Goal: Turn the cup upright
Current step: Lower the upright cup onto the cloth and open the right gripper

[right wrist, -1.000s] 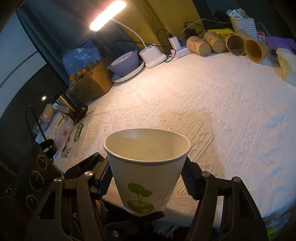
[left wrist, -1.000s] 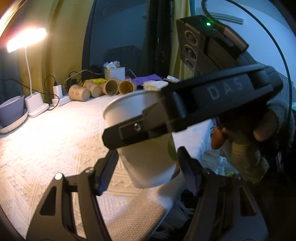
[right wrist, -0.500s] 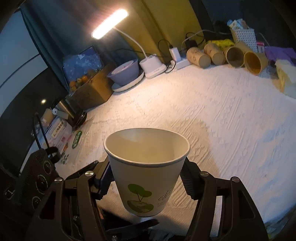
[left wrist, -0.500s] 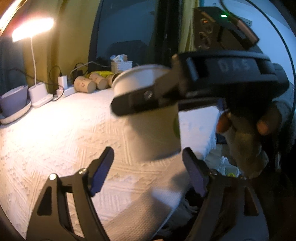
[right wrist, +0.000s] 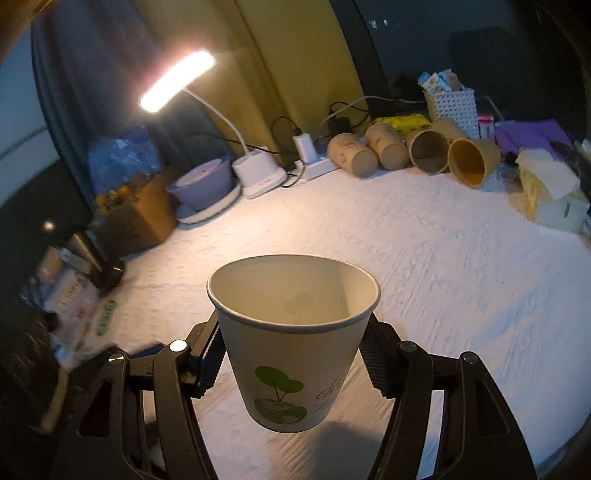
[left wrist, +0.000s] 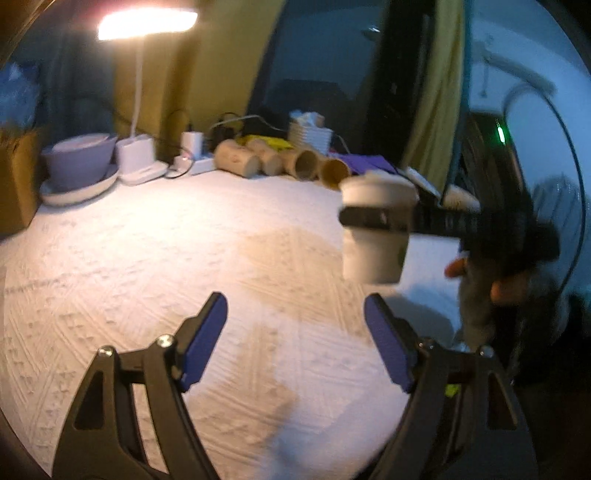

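White textured cloth (right wrist: 461, 266) is lit by a desk lamp (right wrist: 177, 81), with brown cups (right wrist: 406, 151) laid along the back edge. Above it the paper cup (right wrist: 295, 347) is held upright – mouth up – clamped by the right gripper (right wrist: 291, 354). Nothing is held by the left gripper (left wrist: 295, 339) – its jaws are spread wide.

The left wrist view is taken low over the white cloth (left wrist: 147, 258), facing the lamp (left wrist: 147, 18) and far wall. The right wrist view is taken from higher, very near the cup (right wrist: 293, 347). The cup (left wrist: 375, 229), lamp (right wrist: 177, 81) and brown cups (right wrist: 406, 155) are seen in both.
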`<state>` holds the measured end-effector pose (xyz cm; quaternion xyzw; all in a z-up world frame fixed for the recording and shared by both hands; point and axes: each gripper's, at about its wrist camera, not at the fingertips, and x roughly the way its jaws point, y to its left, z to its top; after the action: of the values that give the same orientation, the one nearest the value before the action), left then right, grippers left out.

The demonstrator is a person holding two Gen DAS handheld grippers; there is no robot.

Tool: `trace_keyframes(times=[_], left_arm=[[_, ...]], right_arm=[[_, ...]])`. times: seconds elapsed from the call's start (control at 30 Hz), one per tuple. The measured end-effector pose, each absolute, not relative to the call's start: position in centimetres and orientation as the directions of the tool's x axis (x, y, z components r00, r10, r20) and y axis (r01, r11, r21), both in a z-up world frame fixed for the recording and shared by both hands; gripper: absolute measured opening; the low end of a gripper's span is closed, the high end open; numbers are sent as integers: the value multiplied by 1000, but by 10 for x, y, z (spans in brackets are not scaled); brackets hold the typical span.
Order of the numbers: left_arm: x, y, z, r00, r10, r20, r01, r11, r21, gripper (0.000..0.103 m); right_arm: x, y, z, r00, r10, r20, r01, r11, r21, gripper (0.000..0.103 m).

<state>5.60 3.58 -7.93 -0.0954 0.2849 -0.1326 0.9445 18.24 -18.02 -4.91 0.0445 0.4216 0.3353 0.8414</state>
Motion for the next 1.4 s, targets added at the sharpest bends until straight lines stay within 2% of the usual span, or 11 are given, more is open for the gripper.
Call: trace_keyframes(times=[0.07,0.33,0.67,1.4], left_arm=[[61,48,-77,803,-309,-509,174,939,-296,78],[73,66,-83,811,-255,-527,88,943,-320,78],[72,67,-87,801,-271,-534,84,934,-348,78],[74,62,-86,796,-287,-533,123,939,-321,78]], right_arm=[[184,-175,-53,429,589,-684,-536,776,332,67],[187,-151,-63,470,553,-688,-581,780,231,67],[193,-133,-70,543,474,-694,-585,806,92,67],[185,-145,-79,545,414,-729,-545,836,67,68]])
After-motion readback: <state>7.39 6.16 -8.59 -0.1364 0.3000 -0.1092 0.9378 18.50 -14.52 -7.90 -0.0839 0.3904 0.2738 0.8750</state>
